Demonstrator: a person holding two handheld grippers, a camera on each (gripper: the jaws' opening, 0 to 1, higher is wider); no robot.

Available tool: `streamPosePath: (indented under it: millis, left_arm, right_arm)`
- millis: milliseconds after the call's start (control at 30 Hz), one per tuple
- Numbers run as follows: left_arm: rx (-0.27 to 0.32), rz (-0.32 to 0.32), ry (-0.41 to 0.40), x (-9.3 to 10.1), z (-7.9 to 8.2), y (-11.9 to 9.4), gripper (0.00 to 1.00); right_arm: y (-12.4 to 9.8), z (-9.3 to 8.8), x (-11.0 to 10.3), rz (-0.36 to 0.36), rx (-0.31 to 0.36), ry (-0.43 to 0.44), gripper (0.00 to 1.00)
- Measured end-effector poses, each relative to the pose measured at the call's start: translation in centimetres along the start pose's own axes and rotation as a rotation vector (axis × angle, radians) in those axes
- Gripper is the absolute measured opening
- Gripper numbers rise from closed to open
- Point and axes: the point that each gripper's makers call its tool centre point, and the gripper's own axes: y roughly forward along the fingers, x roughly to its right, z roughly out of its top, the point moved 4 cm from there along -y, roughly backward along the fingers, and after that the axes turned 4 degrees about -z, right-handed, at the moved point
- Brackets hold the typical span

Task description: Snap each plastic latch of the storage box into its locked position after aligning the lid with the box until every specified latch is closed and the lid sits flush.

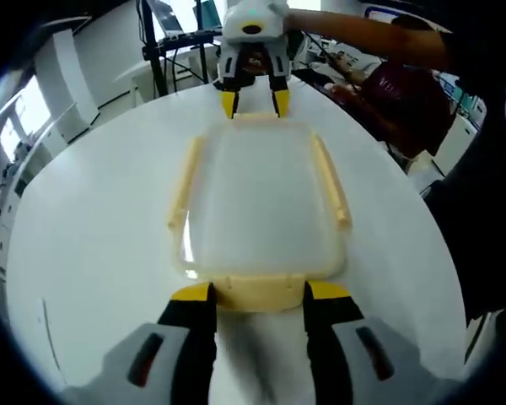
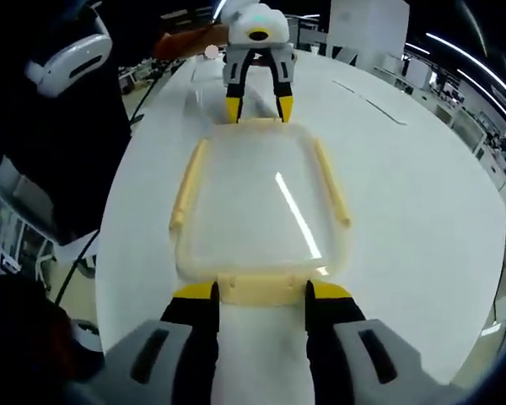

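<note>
Storage box point(image 1: 257, 202): we see it lying flat near the middle of the round white table point(image 1: 93, 228), a clear rectangular container with rounded corners.
Lid point(image 2: 257, 198): we see the translucent lid on top of the box, squared to its outline; a streak of ceiling light reflects across it in the right gripper view.
Contents: through the cloudy plastic we make out nothing inside, though the glare leaves us unsure.
Long-side latches: we count a cream latch point(image 1: 184, 187) on one long edge and another point(image 1: 332, 181) on the other; both lie along the rim, and we cannot tell if they are fully snapped.
End latches: a cream latch point(image 1: 257, 291) sits at the short end nearest the left gripper, and its counterpart point(image 2: 260, 287) at the end nearest the right gripper.
Left gripper point(image 1: 257, 293): its black, yellow-tipped jaws stand spread, one on each side of the near end latch, tips at the box's end; we see nothing pinched between them.
Right gripper point(image 2: 260, 291): we find it at the opposite short end, jaws likewise apart and flanking that latch, holding nothing.
Facing pair: each gripper appears in the other's view, at the far end of the box, yellow tips at the rim.
Surroundings: we see a person's arm point(image 1: 354, 34) reaching in behind the far gripper in the left gripper view.
</note>
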Motion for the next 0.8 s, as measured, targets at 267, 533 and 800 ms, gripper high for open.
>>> streamPosePath:
  millis: [267,533,800]
  left_arm:
    - [0.023,-0.005,0.007,-0.2,-0.3,-0.2,0.40]
    - [0.048,-0.004,0.006,1.0,0.3,0.4,0.40]
    - [0.087,-0.005,0.009,1.9,0.4,0.7,0.40]
  right_arm:
    - [0.1,0.0,0.0,0.000,-0.014,0.002,0.39]
    - [0.3,0.1,0.3,-0.003,-0.040,0.005,0.39]
    - [0.3,0.4,0.3,-0.005,-0.055,0.004,0.39]
